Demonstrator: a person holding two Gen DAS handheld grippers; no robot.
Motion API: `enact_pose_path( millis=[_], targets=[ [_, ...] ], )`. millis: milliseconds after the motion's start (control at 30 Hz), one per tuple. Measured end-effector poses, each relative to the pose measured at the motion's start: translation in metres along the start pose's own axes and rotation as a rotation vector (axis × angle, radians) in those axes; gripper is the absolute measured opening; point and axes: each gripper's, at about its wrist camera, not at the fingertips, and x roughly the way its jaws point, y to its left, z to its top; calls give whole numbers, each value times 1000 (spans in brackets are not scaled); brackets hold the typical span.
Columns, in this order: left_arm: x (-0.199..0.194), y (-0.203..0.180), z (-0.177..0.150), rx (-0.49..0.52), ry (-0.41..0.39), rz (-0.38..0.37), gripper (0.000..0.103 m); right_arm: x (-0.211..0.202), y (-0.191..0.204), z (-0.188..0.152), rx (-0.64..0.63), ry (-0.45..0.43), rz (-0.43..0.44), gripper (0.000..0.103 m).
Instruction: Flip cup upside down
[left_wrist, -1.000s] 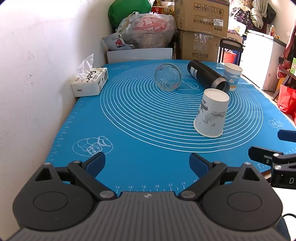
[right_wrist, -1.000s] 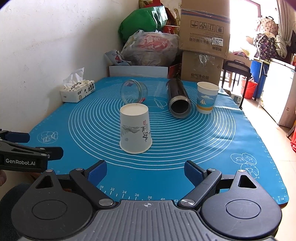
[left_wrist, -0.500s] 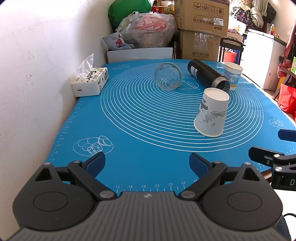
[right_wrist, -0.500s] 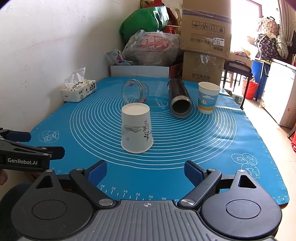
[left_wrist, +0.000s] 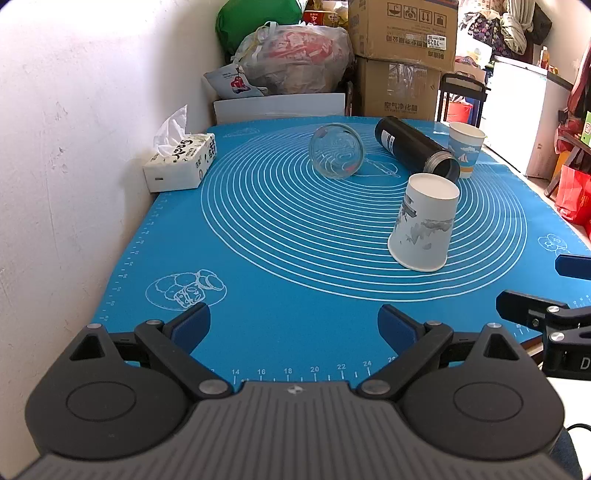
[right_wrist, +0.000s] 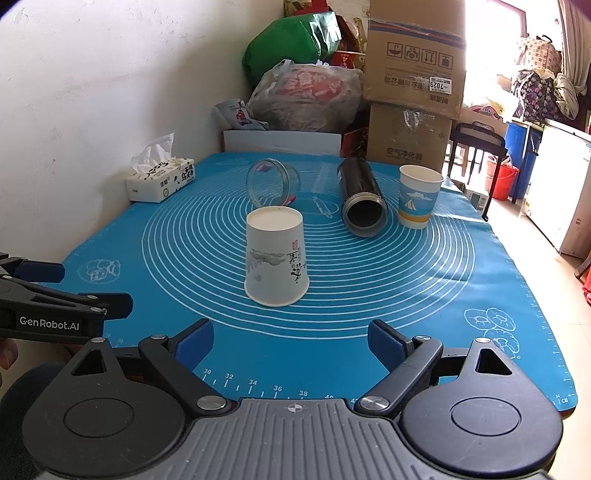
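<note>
A white paper cup with ink drawings (left_wrist: 424, 223) (right_wrist: 276, 256) stands upside down, rim on the blue mat (left_wrist: 280, 236) (right_wrist: 369, 280). A blue-and-white paper cup (left_wrist: 465, 149) (right_wrist: 419, 195) stands upright at the far right. A clear glass (left_wrist: 336, 150) (right_wrist: 272, 181) lies on its side. A black flask (left_wrist: 415, 147) (right_wrist: 362, 195) lies on its side, mouth toward me. My left gripper (left_wrist: 293, 325) is open and empty at the mat's near edge. My right gripper (right_wrist: 290, 341) is open and empty, just short of the white cup.
A tissue box (left_wrist: 181, 164) (right_wrist: 159, 179) sits by the white wall at the left. Cardboard boxes (right_wrist: 413, 92), bags (left_wrist: 295, 59) and a white tray (left_wrist: 280, 107) stand beyond the mat's far edge. Each gripper shows in the other's view, the left one (right_wrist: 55, 310) and the right one (left_wrist: 546, 321).
The right wrist view has shifted slightly, so the scene sits a little right and lower. The cups and the left gripper have not moved.
</note>
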Motion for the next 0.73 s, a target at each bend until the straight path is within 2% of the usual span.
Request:
enact_pose_path(
  millis=[733],
  targets=[
    [16,2,4,-7,36,11,97,11,-12,-1,29,10,13,92]
  ],
)
